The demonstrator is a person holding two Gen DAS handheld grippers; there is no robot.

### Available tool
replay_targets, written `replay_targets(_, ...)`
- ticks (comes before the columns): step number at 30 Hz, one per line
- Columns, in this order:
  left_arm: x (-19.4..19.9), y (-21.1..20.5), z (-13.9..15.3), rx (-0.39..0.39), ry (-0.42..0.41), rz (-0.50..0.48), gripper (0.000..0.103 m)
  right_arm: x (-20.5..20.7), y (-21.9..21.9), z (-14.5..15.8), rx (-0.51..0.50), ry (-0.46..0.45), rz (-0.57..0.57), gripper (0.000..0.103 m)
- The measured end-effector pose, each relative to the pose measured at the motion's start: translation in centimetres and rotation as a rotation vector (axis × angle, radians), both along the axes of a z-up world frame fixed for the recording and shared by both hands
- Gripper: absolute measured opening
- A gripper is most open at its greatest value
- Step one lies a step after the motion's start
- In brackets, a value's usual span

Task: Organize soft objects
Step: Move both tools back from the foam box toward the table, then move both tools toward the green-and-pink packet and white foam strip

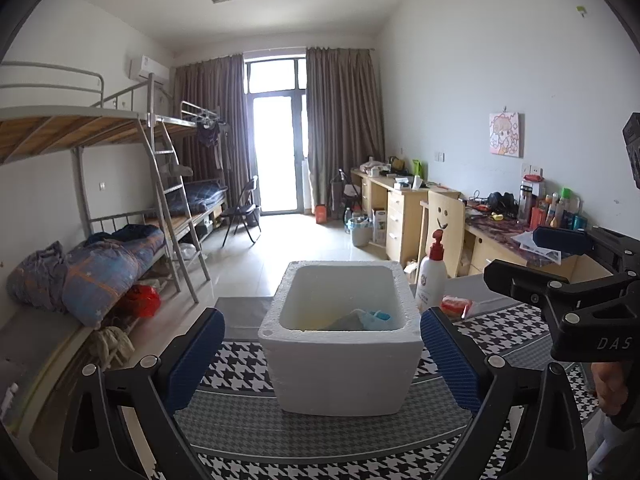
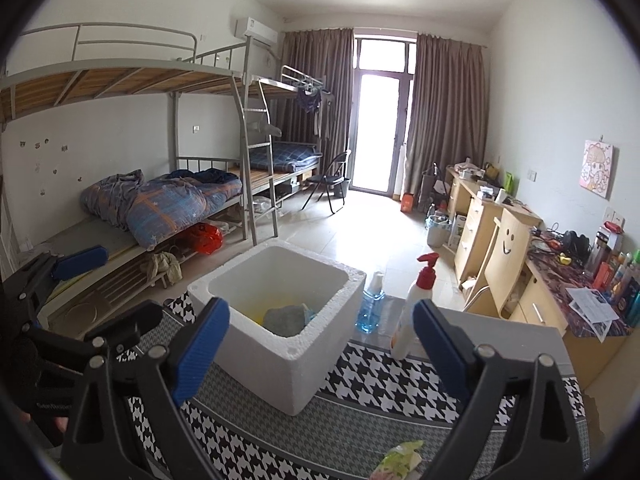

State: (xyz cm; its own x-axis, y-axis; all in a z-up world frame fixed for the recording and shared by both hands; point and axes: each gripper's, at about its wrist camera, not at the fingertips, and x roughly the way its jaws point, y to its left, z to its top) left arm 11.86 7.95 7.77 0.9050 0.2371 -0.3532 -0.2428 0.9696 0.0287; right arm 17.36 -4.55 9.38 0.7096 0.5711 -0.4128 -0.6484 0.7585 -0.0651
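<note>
White foam box (image 1: pixel 340 344) already held soft cloths (image 2: pixel 284 318). Your left hand-held gripper (image 1: pixel 320 352) and right hand-held gripper (image 2: pixel 320 344) both gaped wide, empty. You needed to drop squarely over the green packet (image 2: pixel 400 460).

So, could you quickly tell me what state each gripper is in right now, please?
Left gripper: open, holding nothing.
Right gripper: open, holding nothing.

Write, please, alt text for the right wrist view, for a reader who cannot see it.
An open, empty right gripper with blue pads points at a white foam box holding soft cloths, on a black-and-white houndstooth table. A white pump bottle with red top stands right of the box; a green-patterned packet lies nearer the camera.
</note>
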Motion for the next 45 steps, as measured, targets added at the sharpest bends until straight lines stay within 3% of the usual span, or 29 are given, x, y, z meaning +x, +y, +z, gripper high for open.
replay_targets(45, -0.7, -5.9, -2.0, -0.053, -0.011, -0.143, 0.102, -3.2, -9.5, -3.3, 0.058, -0.003, -0.114, 0.095)
